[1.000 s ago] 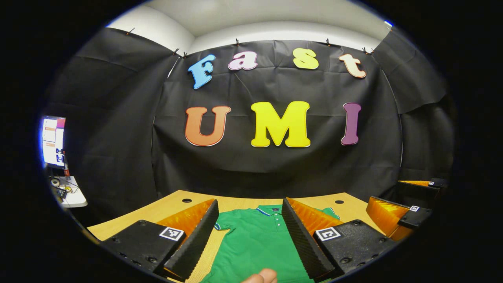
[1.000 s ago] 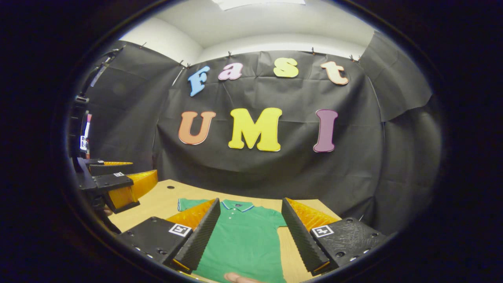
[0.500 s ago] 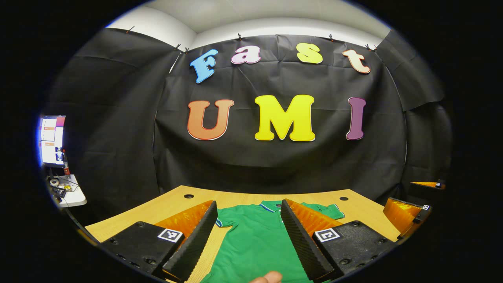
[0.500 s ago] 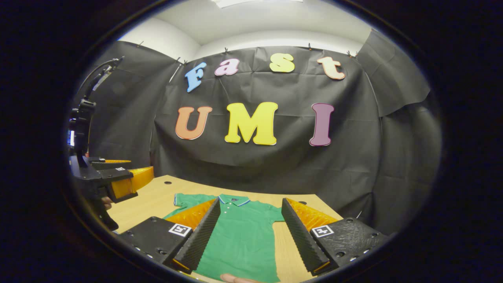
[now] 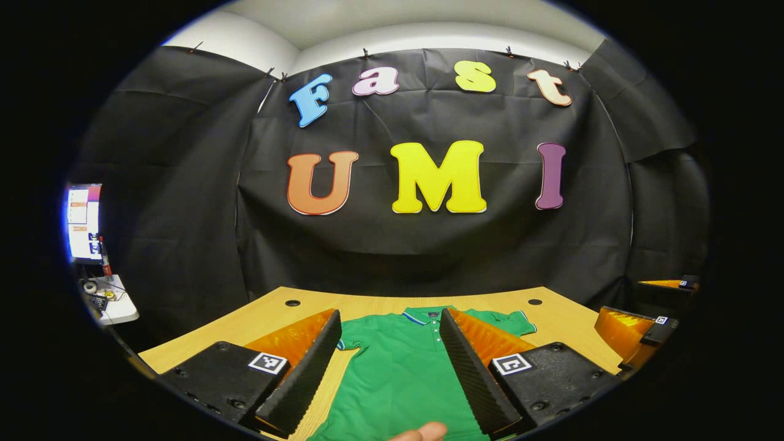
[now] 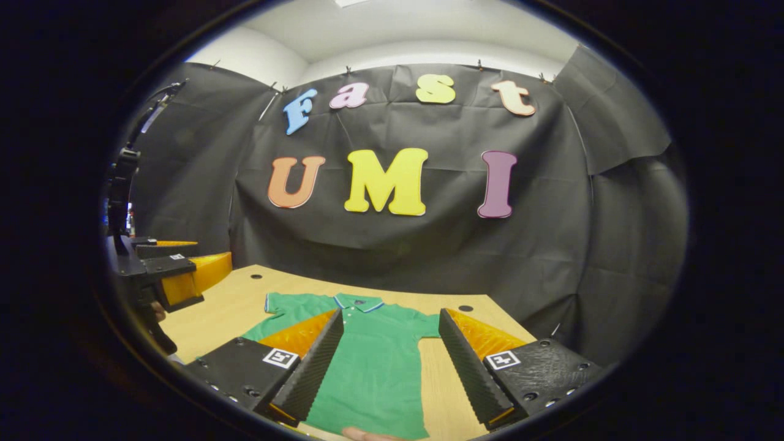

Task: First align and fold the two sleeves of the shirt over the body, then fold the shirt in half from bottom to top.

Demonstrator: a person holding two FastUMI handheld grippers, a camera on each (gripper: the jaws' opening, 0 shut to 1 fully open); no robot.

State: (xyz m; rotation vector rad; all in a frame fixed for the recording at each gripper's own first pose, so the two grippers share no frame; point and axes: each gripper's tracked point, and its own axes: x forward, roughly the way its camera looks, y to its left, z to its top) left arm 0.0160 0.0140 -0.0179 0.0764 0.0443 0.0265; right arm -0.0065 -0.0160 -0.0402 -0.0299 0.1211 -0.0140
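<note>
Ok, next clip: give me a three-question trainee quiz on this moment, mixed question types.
1. True or false: the green polo shirt lies flat on the wooden table with both sleeves spread out, unfolded.
2. Multiple choice: the left gripper is A) shut on a sleeve, B) open above the shirt, C) shut on the collar.
3. Fill in: the right gripper holds ___.

Key: 1 true. 2 B. 3 nothing; its jaws stand open over the shirt.

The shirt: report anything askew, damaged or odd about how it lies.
Nothing stands out. The green shirt lies flat on the wooden table, collar away, both sleeves spread, unfolded. Both tongs, left and right, hover open above it.
</note>
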